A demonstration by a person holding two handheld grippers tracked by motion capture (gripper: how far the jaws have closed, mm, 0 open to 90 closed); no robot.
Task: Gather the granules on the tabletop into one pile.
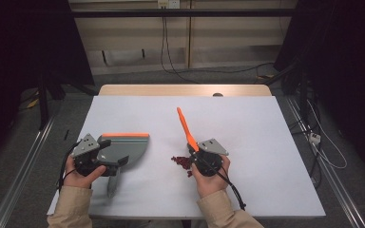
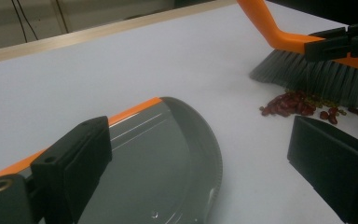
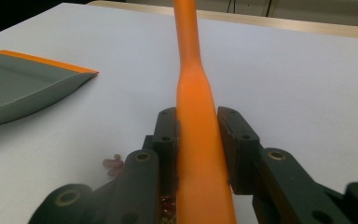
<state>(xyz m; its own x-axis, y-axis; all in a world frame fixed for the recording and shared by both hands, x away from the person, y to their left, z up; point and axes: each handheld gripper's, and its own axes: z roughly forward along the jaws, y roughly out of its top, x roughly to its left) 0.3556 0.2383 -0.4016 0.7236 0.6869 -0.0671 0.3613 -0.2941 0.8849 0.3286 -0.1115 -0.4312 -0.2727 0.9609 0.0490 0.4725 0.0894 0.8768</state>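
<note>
Surface: White matte table top [image 1: 266, 142] with a pale wood edge at the far side; dark room behind, cables hanging on the back wall.

High view: I see both hands from above. My left gripper [image 1: 105, 164] is at the dustpan [image 1: 126, 147], my right gripper [image 1: 196, 156] at the brush [image 1: 186, 129], and the red beans [image 1: 180, 161] lie between the 2, just beside the right gripper.

Left gripper view: It shows me the grey bristles [image 2: 314, 77] of the brush, which stand just behind the bean pile [image 2: 298, 103]. The beans are small, dark red and shiny, with a few paler ones mixed in.

Right gripper view: It looks along the orange handle [image 3: 196, 107], smooth plastic, wider near the jaws and narrow farther away. The dustpan lip [image 3: 42, 61] is at the left, well apart from the beans [image 3: 114, 165].

Dustpan: Grey, glossy, with 1 rounded side and 1 straight orange lip; it lies flat on the table.

Left jaws: Spread wide in their own view, 1 over the pan, 1 over the bare table. From above the gripper seems to hold the pan's handle, but I cannot tell if it really clamps.

Right jaws: Clenched on the brush handle, both pads pressing on its sides.
</note>
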